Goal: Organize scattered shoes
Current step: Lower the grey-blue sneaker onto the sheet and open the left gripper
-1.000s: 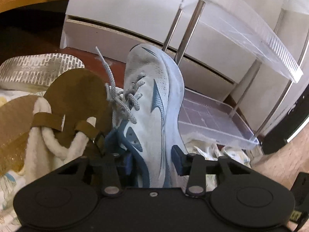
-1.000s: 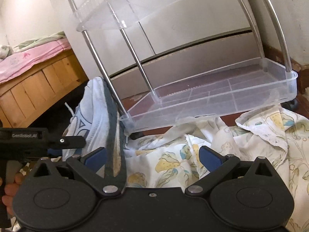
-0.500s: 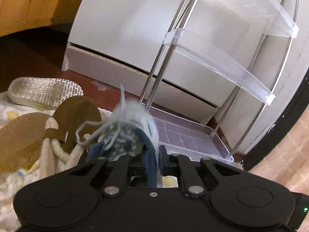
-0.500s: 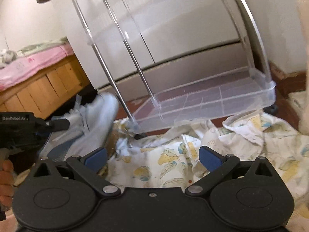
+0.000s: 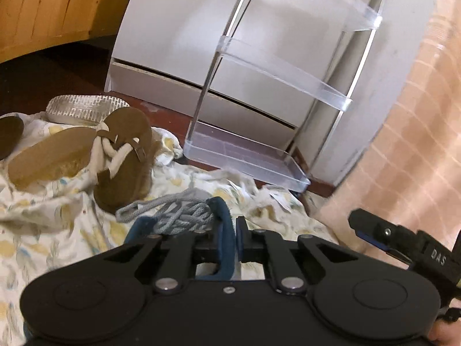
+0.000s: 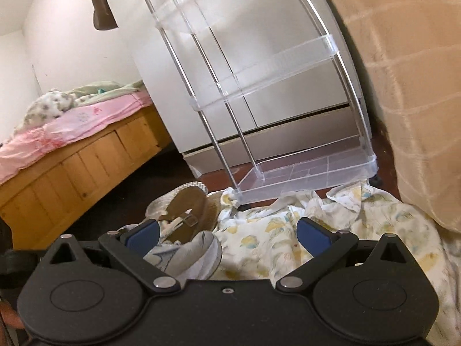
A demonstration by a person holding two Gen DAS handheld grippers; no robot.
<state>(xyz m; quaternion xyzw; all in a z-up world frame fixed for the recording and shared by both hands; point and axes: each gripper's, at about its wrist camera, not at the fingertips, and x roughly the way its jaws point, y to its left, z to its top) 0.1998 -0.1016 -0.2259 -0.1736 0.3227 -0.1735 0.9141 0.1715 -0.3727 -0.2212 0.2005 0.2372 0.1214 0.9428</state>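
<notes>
1. Blue-trimmed sneaker (image 5: 223, 227) is clenched at its heel collar by the left gripper (image 5: 227, 235); the collar edge stands btwn the closed pads, and grey laces (image 5: 175, 210) bunch up just in front of the fingers.
2. Sneaker also shows in the right wrist view (image 6: 184, 255), pale upper w/ blue stripe, low at left, partly hidden behind the right gripper's left finger.
3. Right gripper (image 6: 229, 232) is released: jaws wide apart, nothing btwn them, only the floral sheet (image 6: 268, 230) seen through the gap.
4. Brown sandals (image 5: 121, 155) w/ cream fleecy straps lie on the same sheet, left of the sneaker; one sole-up, overlapping the other.
5. Pale shoe, sole up (image 5: 86, 106), w/ patterned tread, lies just behind the sandals, near the floor edge.
6. Clear plastic shoe rack (image 5: 282, 69) w/ metal posts stands ahead, against a white cabinet (image 5: 178, 28); bottom tray (image 6: 311, 173) holds no shoes, sheet edge touches its front.
7. Wooden bed frame (image 6: 72, 167) w/ pink bedding sits left of the cabinet.
8. Peach checked fabric (image 5: 417, 129) fills the right side; right gripper's tip pokes in at lower right of the left wrist view.
</notes>
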